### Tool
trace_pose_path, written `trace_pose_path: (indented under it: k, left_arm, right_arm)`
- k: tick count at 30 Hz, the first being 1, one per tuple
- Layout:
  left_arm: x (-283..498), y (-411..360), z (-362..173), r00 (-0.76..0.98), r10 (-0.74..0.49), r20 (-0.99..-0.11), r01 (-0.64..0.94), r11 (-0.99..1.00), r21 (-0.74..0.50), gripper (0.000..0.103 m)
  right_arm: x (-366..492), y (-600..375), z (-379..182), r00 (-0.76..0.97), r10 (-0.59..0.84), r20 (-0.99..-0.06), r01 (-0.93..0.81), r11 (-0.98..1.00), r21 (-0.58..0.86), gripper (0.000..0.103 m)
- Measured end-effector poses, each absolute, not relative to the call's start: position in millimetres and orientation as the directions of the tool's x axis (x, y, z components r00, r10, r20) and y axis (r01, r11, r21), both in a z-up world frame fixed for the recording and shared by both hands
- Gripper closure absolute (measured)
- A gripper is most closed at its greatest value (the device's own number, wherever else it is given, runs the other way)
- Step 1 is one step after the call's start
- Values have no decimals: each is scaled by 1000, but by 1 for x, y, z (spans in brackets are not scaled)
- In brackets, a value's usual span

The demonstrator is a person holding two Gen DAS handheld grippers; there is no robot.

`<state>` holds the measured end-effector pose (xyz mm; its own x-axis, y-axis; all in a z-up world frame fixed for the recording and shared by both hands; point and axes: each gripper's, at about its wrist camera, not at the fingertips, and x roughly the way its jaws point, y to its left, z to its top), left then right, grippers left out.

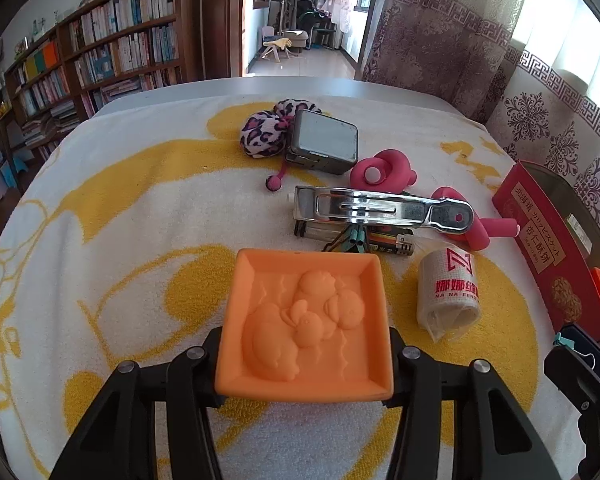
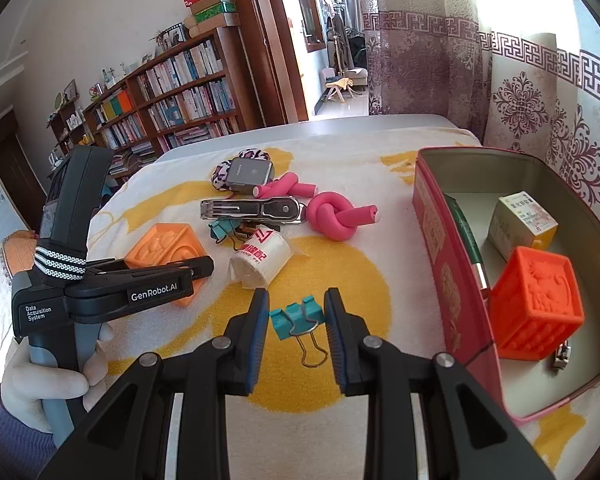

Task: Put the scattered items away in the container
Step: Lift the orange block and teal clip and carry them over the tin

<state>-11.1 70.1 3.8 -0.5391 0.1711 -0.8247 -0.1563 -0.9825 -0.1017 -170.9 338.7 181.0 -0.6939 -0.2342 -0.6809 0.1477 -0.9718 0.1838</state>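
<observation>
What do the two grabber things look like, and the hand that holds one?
The left gripper is black plastic with silver bolts, white "GenRobot.AI" and "Data Acquisition System" lettering, a grey-blue handle and a black-and-white striped strap. A white-gloved left hand with a purple sleeve grips that handle. The right gripper is black too, with silver bolts and ribbed blue pads inside its fingers.

Surface: table (image 2: 340, 128) under white-and-yellow towel (image 2: 340, 280) | centre: teal binder clip (image 2: 298, 316), bandage roll (image 2: 262, 258), pink foam twist (image 2: 336, 216) | upper centre: metal clip (image 2: 252, 210), grey case (image 2: 248, 176) | right: red tin (image 2: 452, 292) | left: orange block (image 2: 162, 244)
</observation>
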Motion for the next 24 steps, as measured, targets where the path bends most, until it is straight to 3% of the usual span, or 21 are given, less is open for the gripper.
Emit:
trace_pose_path:
  k: [12, 24]
  left_arm:
    - [6, 70, 42, -652, 162, -741, -153, -985, -80, 50]
    - [23, 107, 65, -664, 218, -716, -235, -969, -77, 50]
  right_arm:
    - [-165, 348, 193, -728, -206, -654, 115, -977, 181, 72]
    - [-153, 388, 209, -782, -154, -603, 33, -978, 207, 72]
